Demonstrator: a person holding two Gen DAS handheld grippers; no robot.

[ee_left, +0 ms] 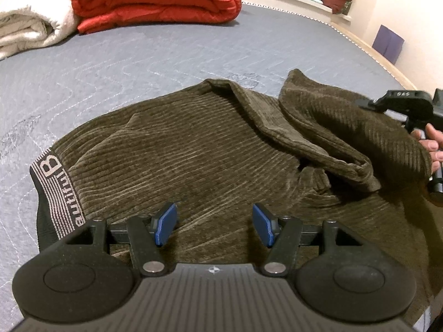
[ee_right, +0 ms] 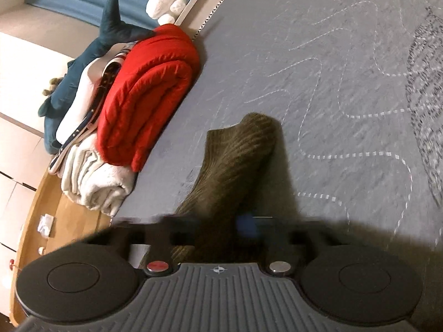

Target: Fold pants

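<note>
The right gripper [ee_right: 218, 229] pinches a lifted leg of the brown corduroy pants [ee_left: 193, 149] spread on the grey mattress [ee_left: 138, 63], the left gripper [ee_left: 214, 224] hovers wide open — best carried across low, edges aligned.

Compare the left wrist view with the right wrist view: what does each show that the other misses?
Only the left wrist view shows the waistband with its lettering, most of the pants spread on the bed, the left gripper open above them, and the right gripper from outside. Only the right wrist view shows the shark plush, the wooden floor and one pant leg lifted in the right gripper, its fingers blurred. Both show the red quilt, the white blanket and the grey mattress.
</note>
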